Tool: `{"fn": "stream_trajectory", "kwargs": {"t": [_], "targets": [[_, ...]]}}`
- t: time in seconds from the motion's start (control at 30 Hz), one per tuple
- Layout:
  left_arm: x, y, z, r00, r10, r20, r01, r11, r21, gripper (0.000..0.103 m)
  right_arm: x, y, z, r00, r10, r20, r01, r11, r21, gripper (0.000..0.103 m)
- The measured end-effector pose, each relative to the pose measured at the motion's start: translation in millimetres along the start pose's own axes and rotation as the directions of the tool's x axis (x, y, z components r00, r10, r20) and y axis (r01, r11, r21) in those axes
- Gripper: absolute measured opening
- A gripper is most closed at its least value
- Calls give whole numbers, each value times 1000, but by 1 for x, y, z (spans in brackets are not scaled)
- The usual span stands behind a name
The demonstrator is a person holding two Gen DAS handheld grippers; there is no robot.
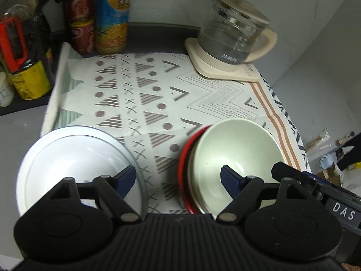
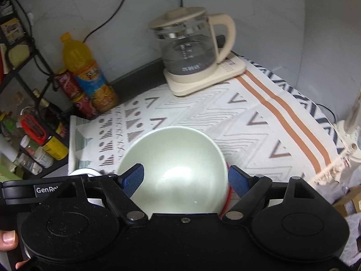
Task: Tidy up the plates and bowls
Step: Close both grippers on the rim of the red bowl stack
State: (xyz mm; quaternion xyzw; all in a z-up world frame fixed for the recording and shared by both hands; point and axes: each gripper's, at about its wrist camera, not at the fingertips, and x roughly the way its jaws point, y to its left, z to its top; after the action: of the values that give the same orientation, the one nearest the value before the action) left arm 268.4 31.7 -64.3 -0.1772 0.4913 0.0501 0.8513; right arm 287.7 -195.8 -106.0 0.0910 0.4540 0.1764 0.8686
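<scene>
Bowl (image 2: 178, 171), lower centre, sits between the wide-apart right claw (image 2: 187, 178) and may slide off the red plate (image 1: 185, 171) if nudged; left claw (image 1: 178, 180) is also apart.

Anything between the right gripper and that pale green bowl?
Nothing visible. The open right gripper already straddles the pale green ceramic bowl, which sits stacked on a red-rimmed plate; only patterned cloth lies beyond.

The red plate (image 1: 183, 169) showed only as a rim beneath the green bowl (image 1: 234, 158). The left gripper's body hid the white plate's (image 1: 74, 158) near edge. The juice bottle (image 1: 112, 18) was blurred, its top cropped.
</scene>
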Motion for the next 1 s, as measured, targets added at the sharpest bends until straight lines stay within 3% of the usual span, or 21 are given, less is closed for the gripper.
{"fn": "stream_trajectory", "kwargs": {"t": [0.37,0.47,0.57,0.63,0.73,0.9,1.0], "targets": [[29,-2,-4,997,-50,-66,52,998,30,78,17,-26,-21,996,-52,-66,60,989,132,81],[39,1,-4,994,-65,-90,68,997,30,76,25,-31,-27,994,-53,-93,67,985,161,76],[50,4,-4,990,-73,-119,77,997,30,66,35,-35,-33,991,-41,-126,66,978,199,66],[57,7,-3,987,-75,-139,78,997,17,54,40,-37,-36,989,-40,-144,70,974,215,59],[65,11,-2,983,-94,-154,96,995,1,45,48,-42,-40,985,-34,-166,76,965,250,54],[77,9,0,978,-117,-171,120,993,6,33,63,-49,-44,982,-29,-187,84,953,291,43],[84,8,1,975,-124,-182,127,992,6,29,69,-53,-45,984,18,-177,40,946,321,34]]}}
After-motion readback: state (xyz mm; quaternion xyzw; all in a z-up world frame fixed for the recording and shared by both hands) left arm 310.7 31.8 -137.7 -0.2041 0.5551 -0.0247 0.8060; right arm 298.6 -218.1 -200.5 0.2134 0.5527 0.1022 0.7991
